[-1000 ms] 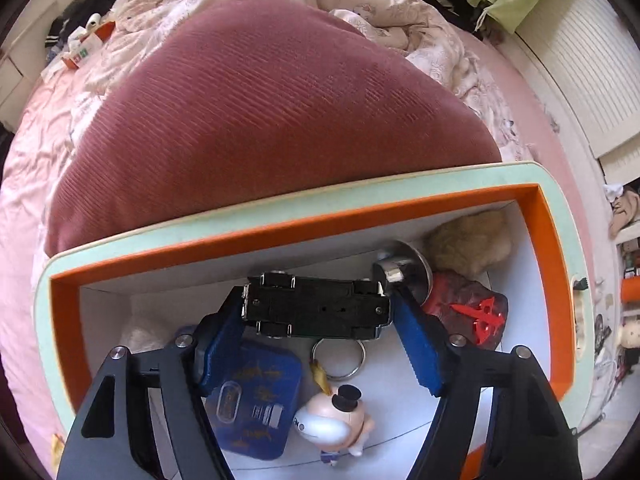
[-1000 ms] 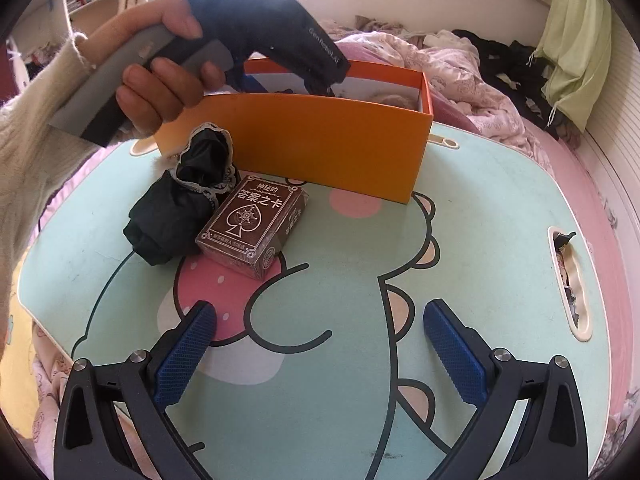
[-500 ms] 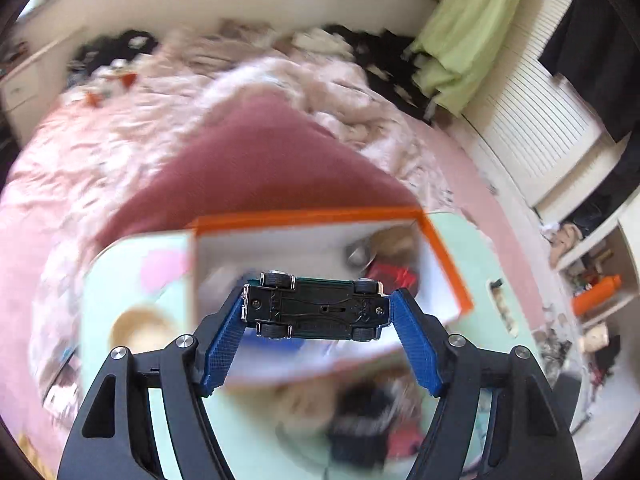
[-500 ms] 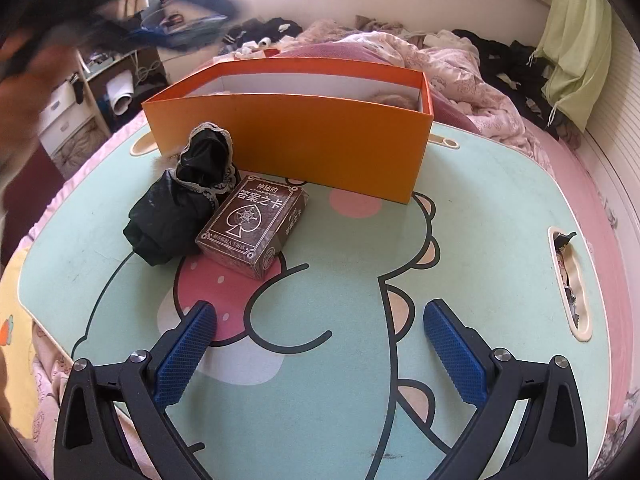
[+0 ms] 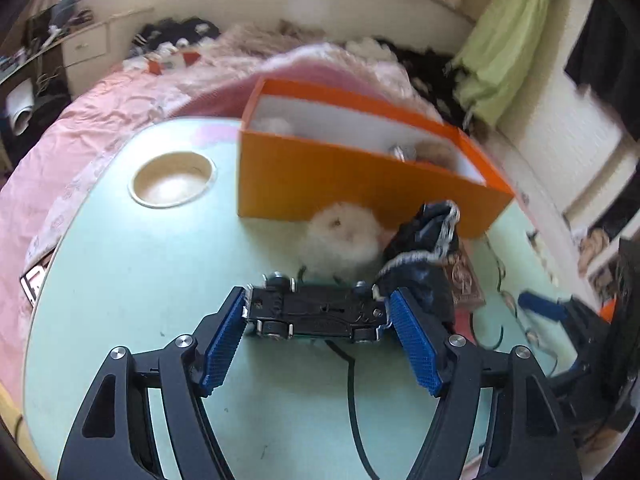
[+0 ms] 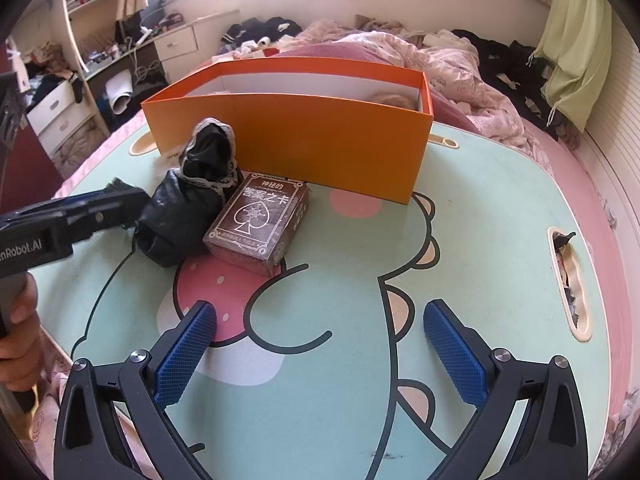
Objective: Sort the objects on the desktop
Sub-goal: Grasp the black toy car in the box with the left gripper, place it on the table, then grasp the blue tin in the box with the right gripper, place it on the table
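My left gripper [image 5: 318,314] is shut on a black toy car [image 5: 316,312], underside up, held low over the mint table in front of the orange box [image 5: 360,176]. A white fluffy ball [image 5: 340,236] and a black lace-trimmed cloth [image 5: 424,248] lie just beyond the car. In the right wrist view my right gripper [image 6: 320,332] is open and empty above the table, near of a brown card box [image 6: 260,220] and the black cloth [image 6: 192,196]. The left gripper [image 6: 100,208] reaches in from the left there. The orange box [image 6: 300,140] stands behind.
The table [image 6: 480,240] has a round cup hole [image 5: 172,180] at the left and a slot handle [image 6: 568,276] at the right. The orange box holds a plush ball and a metal item. A bed with pink bedding lies beyond the table.
My left gripper, still holding the toy car, has pulled back out of the orange box and swung down to the table in front of it. The right gripper has not moved.
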Action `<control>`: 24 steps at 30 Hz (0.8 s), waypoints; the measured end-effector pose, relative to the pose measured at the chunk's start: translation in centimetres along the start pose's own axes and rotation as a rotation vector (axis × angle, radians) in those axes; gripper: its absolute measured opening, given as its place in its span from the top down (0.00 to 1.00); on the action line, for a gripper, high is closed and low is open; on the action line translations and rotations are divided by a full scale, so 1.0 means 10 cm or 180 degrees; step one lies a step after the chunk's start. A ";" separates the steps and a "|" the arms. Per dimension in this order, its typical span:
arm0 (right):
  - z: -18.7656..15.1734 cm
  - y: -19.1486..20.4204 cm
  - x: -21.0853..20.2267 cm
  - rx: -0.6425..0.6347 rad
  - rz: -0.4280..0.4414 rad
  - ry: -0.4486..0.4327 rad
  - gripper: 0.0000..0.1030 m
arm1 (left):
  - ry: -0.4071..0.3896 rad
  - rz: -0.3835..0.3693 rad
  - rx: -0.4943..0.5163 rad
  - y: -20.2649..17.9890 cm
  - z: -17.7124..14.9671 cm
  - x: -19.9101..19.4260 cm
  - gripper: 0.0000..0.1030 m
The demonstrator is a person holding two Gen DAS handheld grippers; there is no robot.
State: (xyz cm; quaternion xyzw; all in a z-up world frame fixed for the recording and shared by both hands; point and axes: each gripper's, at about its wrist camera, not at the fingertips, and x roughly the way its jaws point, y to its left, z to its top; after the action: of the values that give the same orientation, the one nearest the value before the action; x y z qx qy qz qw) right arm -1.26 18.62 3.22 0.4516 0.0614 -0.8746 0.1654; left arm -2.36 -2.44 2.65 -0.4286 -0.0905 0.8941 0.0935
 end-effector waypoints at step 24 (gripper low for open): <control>1.61 0.02 -0.21 0.0586 0.0962 0.0101 0.05 | -0.0494 0.0523 0.0606 -0.18 -0.59 -0.17 0.10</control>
State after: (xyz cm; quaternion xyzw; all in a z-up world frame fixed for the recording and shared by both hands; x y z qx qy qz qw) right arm -12.43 14.78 14.32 0.4826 -0.0849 -0.8345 0.2520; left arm 3.44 -0.68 0.75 -0.3533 0.0232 0.9337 0.0530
